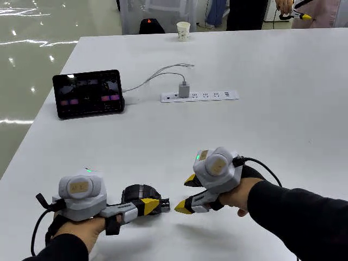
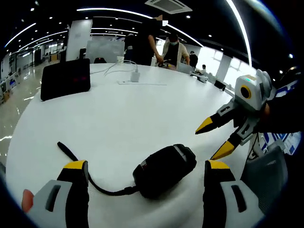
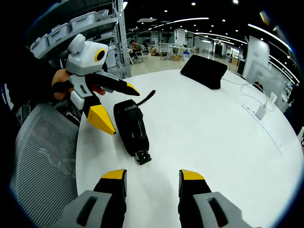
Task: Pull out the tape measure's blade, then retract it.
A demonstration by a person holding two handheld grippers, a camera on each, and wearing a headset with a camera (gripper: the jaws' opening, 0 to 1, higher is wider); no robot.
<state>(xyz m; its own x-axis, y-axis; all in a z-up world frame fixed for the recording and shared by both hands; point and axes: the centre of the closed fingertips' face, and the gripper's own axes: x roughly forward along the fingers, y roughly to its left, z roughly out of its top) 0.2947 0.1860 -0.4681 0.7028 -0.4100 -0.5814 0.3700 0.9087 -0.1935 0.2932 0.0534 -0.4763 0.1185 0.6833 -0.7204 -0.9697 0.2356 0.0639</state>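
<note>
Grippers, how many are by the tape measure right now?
2. The left gripper has its open jaws either side of the tape measure; the right gripper, also open, faces its blade end, not touching it.

A black tape measure [image 1: 142, 194] lies on the white table [image 1: 244, 136], at about seven o'clock near the front edge, blade wound in, black strap [image 2: 71, 154] trailing.
</note>
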